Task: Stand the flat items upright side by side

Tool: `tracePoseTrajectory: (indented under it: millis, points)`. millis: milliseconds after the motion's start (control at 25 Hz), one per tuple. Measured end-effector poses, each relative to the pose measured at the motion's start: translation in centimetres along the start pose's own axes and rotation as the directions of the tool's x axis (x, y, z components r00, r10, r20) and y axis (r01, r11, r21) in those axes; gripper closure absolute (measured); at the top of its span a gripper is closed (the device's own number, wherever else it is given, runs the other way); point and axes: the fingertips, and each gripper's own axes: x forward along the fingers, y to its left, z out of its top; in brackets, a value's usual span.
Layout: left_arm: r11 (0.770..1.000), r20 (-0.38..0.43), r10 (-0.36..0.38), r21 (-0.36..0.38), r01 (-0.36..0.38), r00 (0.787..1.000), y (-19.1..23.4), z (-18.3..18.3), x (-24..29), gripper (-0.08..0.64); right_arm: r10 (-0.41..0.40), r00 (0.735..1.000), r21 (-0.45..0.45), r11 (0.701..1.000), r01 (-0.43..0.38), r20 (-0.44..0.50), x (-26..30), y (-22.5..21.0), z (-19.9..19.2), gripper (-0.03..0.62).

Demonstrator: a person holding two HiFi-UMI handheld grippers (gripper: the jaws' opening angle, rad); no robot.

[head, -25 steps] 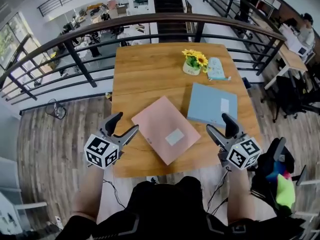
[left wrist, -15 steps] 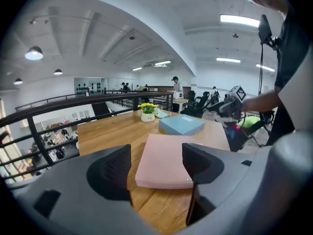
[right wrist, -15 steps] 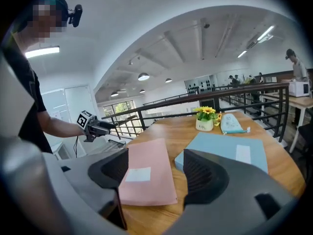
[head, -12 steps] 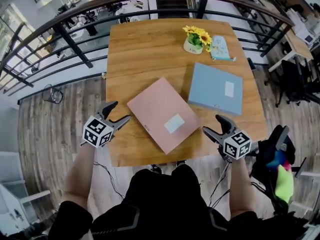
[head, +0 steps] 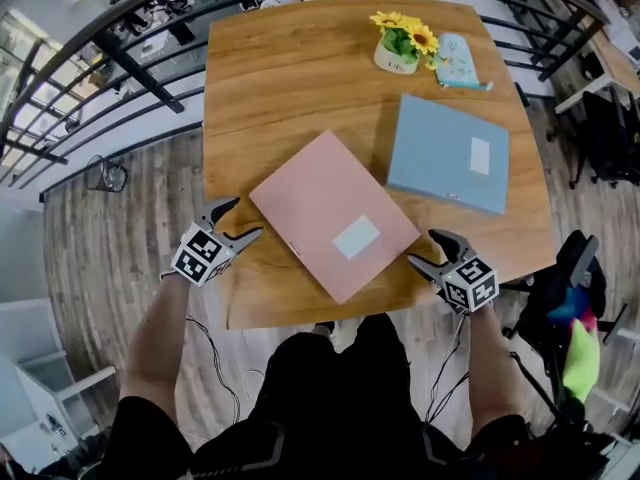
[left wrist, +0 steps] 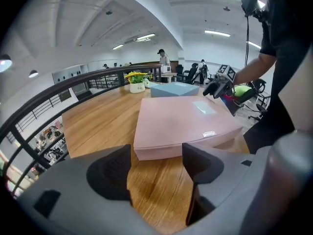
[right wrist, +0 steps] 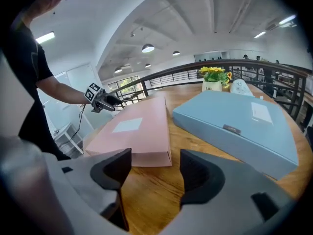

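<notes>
**Two flat folders, two empty claws: slides and topples to be guarded against**

The table [head: 280, 98] is reached from its near edge by both claws. Its smooth top is judged likely to let a nudged folder slide rather than lift.

The pink folder [head: 335, 216] lies flat between the claws. One corner is straight ahead of the left claw [head: 243, 218] and another is just ahead and left of the right claw [head: 424, 248]; neither corner is touched. The blue folder [head: 448, 153] lies flat farther ahead of the right claw and to its right, apart from the pink one.

Both claws are held open and empty. The right claw's jaws have just been closing a little, with nothing between them.

Several failures can be foreseen:
- If a corner is met too low, the table may be scraped or the folder pushed away instead of gripped.
- If only the top cover is pinched, the folder may fall open when raised.
- Once stood on its narrow edge, either folder could tip over, and if they are set close together one could take the other down.
- The pot [head: 398, 53] of flowers and the pale case [head: 462, 60] sit beyond the blue folder, well ahead of the right claw. They could be knocked if that folder is swung or shoved forward.
</notes>
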Motion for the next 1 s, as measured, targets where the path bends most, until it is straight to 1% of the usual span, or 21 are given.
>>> tracePoseTrajectory:
  millis: [160,240,360,480,600,720,800,920,1000]
  points:
    - [0.998,-0.048,-0.012,0.059,0.014,0.999,0.4,-0.8,1.3,0.230,0.001,0.999,-0.007,1.000,-0.001,-0.035,1.4,-0.6,-0.9,0.275]
    - [0.995,-0.059,-0.024,0.092,0.029,0.998,0.2,-0.8,2.1,0.230,0.008,0.999,-0.001,1.000,-0.008,-0.038,1.7,-0.6,-1.1,0.275]
    - [0.989,-0.086,-0.031,0.140,0.043,0.996,0.2,-0.7,3.1,0.229,0.024,0.999,0.012,1.000,-0.024,-0.035,2.0,-0.6,-1.3,0.291]
    - [0.990,-0.080,-0.039,0.130,0.049,0.996,0.5,-0.4,3.2,0.229,0.043,0.998,0.020,0.999,-0.042,-0.037,2.2,-0.5,-1.3,0.293]
    - [0.990,-0.082,-0.031,0.133,0.042,0.996,0.4,-0.7,2.9,0.229,0.050,0.998,0.035,0.998,-0.049,-0.031,2.4,-0.5,-0.9,0.333]
    - [0.994,-0.076,-0.014,0.111,0.023,0.997,-0.1,-1.1,2.3,0.229,0.012,1.000,0.073,0.997,-0.011,-0.003,2.6,-1.4,-0.3,0.379]
    - [0.997,-0.064,-0.008,0.070,0.013,0.998,-0.7,-1.5,1.7,0.230,-0.031,0.999,0.113,0.993,0.029,0.022,2.8,-2.2,0.2,0.382]
    - [1.000,-0.034,-0.002,-0.010,0.001,0.999,-1.7,-2.1,0.9,0.230,-0.084,0.995,0.160,0.984,0.075,0.049,3.2,-3.3,0.9,0.402]
    - [0.999,-0.025,0.008,-0.035,-0.009,1.000,-2.3,-2.4,0.5,0.230,-0.111,0.992,0.187,0.977,0.098,0.058,3.4,-3.9,1.3,0.402]
